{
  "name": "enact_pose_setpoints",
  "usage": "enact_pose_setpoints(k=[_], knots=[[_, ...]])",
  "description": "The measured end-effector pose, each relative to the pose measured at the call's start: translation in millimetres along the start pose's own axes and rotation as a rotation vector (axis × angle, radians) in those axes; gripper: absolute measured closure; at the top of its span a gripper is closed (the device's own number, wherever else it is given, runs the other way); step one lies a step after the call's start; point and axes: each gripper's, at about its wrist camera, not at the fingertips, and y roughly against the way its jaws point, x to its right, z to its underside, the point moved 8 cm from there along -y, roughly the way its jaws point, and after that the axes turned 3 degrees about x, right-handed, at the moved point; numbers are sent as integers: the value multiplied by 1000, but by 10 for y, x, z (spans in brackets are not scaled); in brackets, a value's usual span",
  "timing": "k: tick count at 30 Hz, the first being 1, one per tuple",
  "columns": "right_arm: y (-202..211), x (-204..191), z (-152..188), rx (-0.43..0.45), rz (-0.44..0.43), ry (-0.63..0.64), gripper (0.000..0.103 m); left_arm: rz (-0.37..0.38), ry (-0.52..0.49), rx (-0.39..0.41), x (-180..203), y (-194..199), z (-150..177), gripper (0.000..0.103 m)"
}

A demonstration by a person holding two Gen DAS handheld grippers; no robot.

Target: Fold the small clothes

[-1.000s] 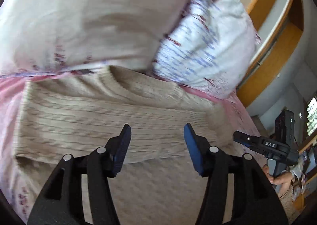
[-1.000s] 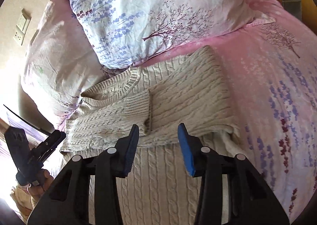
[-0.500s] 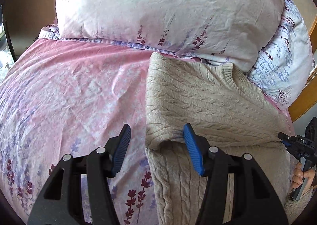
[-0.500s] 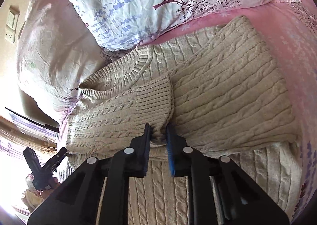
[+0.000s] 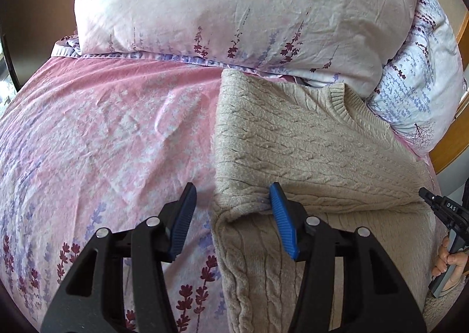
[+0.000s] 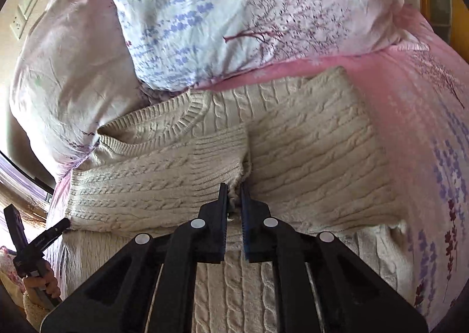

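While spread on the pink bedsheet (image 5: 111, 128) below two pillows (image 6: 240, 16), cream sweater (image 6: 307, 151) folded across, sleeves inward. Right gripper (image 6: 234, 201) clamped on left sleeve cuff (image 6: 234, 157) at centre. Left gripper (image 5: 231, 215) gaping wide, straddling sweater's near-left folded corner. Hem cut off below; pinched knit mostly hidden between pads.

A pink cotton bedsheet printed with purple lavender sprigs (image 5: 111, 128) covers the bed. At its head lies a large pale pink pillow with small lavender prints (image 5: 234, 10), and beside it, touching, a white pillow patterned with blue flowers and a bare-branched tree (image 6: 249, 16). A white wall socket plate (image 6: 19, 24) sits on the beige wall. An orange-brown wooden frame (image 5: 448, 154) edges the bed.
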Motion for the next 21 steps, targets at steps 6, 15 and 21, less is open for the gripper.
enact_pose_setpoints(k=[6,15,21], knots=[[332,77,55,1,-50,-10,79,89,13,3,65,147,83,51],[1346,900,661,16,-78,-74,55,214,-25,47,93,992,728,15],[1514,1193,1154,-42,-146,-172,55,246,1,10,105,1227,1195,19]])
